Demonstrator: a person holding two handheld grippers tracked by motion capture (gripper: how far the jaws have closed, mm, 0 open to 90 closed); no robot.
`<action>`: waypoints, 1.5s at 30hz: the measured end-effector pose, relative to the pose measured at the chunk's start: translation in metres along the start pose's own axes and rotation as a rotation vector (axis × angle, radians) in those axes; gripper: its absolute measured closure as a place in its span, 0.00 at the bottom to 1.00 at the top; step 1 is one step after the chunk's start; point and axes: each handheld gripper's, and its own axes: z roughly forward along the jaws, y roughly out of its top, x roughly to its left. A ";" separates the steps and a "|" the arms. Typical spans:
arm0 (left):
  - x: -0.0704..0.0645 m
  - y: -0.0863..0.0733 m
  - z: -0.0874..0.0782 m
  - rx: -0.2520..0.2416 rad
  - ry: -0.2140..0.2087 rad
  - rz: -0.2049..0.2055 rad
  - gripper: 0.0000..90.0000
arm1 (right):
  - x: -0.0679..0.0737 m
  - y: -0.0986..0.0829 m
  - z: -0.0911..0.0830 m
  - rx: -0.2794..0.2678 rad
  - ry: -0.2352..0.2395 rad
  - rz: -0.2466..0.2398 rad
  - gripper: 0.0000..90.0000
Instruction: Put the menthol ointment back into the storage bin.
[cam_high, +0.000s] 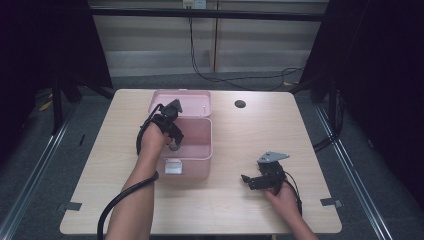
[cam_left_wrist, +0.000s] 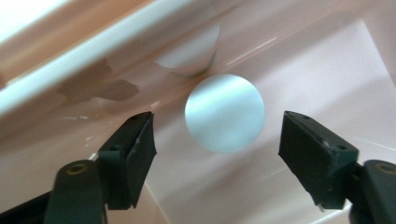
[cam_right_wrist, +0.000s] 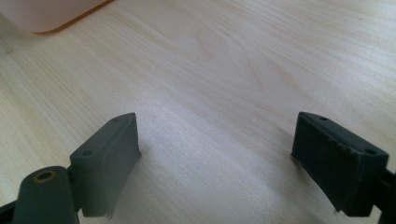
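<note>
- Nearest in the high view, the person's two forearms come in from the bottom edge, each hand carrying a gripper over the pale wooden bench.
- The right gripper sits low at the near right of the bench, well apart from the box. In the right gripper view its jaws stand wide apart with nothing between them, only bare wood grain beneath, and a pink corner of the box shows at the upper left.
- A black cable trails back along the left forearm towards the near edge.
- The left gripper reaches down into the open pink box, which stands left of the bench's middle, with a white label on its near wall.
- In the left gripper view the jaws are spread wide and hold nothing. Between them, a little farther in, lies a round pale silvery disc on the box floor, touching neither jaw.
- Just beyond the disc a white cylindrical object sits against the box's inner wall; what it is cannot be told.
- Behind the box its pink lid lies thrown back, flat towards the far edge.
- Farther right, near the far edge, a dark round hole marks the bench top.
- Past the bench, black cables run over the grey floor.
</note>
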 end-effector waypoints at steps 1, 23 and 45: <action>0.001 0.000 -0.002 0.000 -0.001 0.000 0.27 | 0.000 0.000 0.000 0.000 0.000 0.000 0.16; 0.003 -0.010 -0.039 -0.073 -0.011 0.012 0.21 | 0.000 0.000 0.000 0.000 0.000 0.000 0.16; 0.004 -0.030 -0.080 -0.140 -0.054 0.054 0.19 | 0.000 0.000 0.000 0.000 0.001 0.000 0.16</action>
